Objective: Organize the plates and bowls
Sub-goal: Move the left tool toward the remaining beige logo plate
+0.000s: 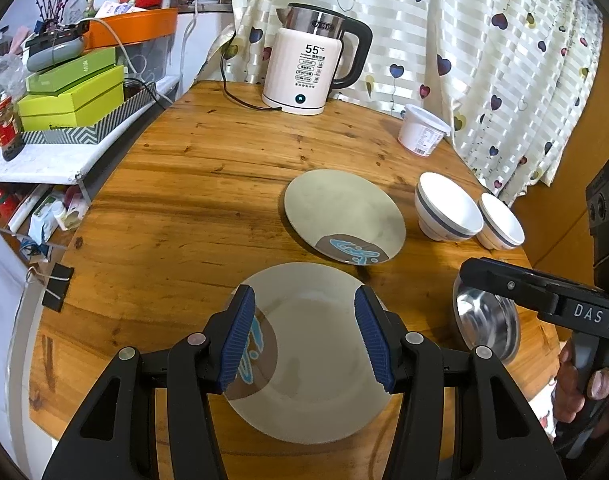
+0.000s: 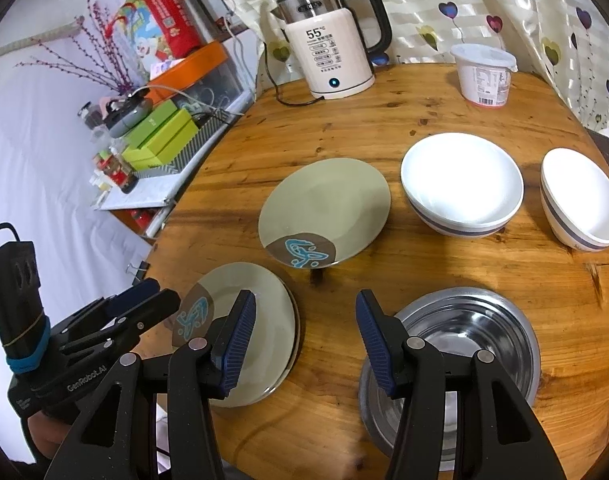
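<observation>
Wooden and round, the counter [image 2: 384,120] carries everything that I must sort, and as far as I can judge nothing is sorted yet. Two pale plates with a blue and brown mark lie apart: the near plate [image 1: 316,360] lies below my left gripper [image 1: 304,340], and the far plate [image 2: 324,208] lies in the middle of the counter, with a little wood between them. Two white bowls with a dark stripe stand side by side behind: the larger white bowl [image 2: 462,184] and the smaller white bowl [image 2: 580,200], close together but not one inside the other. The steel bowl [image 2: 476,332] stands near the front edge, under my right gripper [image 2: 304,344]. The jaws of both grippers are spread and hold nothing; they hover over the dishes, and I cannot see that they touch any dish. A kettle [image 2: 328,40] and a white tub [image 2: 484,76] stand at the back and, I think, are not part of the work. So the task seems to be at its beginning: the plates remain to be stacked and the bowls to be nested. Probably the near plate comes first.
</observation>
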`<act>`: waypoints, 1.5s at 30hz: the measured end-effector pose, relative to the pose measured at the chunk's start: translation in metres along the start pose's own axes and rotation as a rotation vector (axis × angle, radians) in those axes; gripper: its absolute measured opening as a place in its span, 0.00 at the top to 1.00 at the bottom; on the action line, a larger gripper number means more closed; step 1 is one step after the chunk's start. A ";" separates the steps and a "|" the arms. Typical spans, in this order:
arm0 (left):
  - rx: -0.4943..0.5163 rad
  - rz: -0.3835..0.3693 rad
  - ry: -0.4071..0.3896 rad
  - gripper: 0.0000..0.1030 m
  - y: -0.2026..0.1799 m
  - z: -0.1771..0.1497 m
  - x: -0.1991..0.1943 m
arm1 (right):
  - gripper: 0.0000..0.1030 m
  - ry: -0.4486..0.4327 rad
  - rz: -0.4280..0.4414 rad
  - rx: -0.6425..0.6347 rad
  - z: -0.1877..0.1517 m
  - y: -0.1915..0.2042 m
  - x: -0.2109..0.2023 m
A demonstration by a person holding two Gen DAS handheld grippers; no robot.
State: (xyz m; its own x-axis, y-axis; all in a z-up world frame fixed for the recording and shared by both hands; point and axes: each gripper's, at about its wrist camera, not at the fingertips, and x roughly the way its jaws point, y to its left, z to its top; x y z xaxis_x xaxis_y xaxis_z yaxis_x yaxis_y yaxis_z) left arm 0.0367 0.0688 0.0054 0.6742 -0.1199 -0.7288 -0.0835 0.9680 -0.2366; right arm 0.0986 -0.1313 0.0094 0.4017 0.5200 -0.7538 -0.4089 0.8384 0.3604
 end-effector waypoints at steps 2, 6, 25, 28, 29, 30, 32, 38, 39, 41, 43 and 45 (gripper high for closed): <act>0.000 -0.002 0.002 0.48 0.000 0.001 0.001 | 0.49 0.000 -0.002 0.003 0.001 -0.001 0.000; 0.000 -0.007 0.008 0.48 0.000 0.003 0.003 | 0.49 -0.001 -0.003 0.004 0.003 -0.001 0.002; 0.010 -0.021 0.034 0.49 -0.005 0.018 0.022 | 0.49 0.008 -0.017 0.016 0.014 -0.009 0.013; 0.011 -0.021 0.040 0.48 -0.005 0.023 0.028 | 0.49 0.013 -0.021 0.021 0.017 -0.012 0.017; 0.012 -0.022 0.042 0.48 -0.005 0.025 0.030 | 0.49 0.014 -0.023 0.023 0.018 -0.013 0.018; 0.012 -0.023 0.044 0.48 -0.005 0.026 0.032 | 0.49 0.016 -0.025 0.025 0.019 -0.014 0.020; 0.011 -0.026 0.051 0.48 -0.004 0.029 0.037 | 0.49 0.018 -0.027 0.030 0.021 -0.016 0.022; 0.009 -0.034 0.071 0.48 -0.001 0.038 0.052 | 0.49 0.033 -0.038 0.055 0.029 -0.023 0.034; 0.009 -0.035 0.075 0.48 0.000 0.040 0.055 | 0.49 0.035 -0.041 0.059 0.029 -0.024 0.035; 0.009 -0.038 0.080 0.48 0.001 0.042 0.060 | 0.49 0.041 -0.047 0.069 0.032 -0.028 0.040; 0.005 -0.043 0.089 0.48 0.002 0.046 0.066 | 0.49 0.048 -0.052 0.080 0.034 -0.030 0.044; 0.000 -0.047 0.097 0.48 0.004 0.049 0.072 | 0.49 0.054 -0.056 0.088 0.037 -0.031 0.048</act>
State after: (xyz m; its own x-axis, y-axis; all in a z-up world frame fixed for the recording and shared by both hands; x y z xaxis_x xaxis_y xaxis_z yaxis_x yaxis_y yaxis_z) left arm 0.1206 0.0753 -0.0165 0.6029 -0.1863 -0.7757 -0.0531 0.9608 -0.2720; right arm 0.1607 -0.1267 -0.0179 0.3766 0.4642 -0.8017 -0.3124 0.8784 0.3618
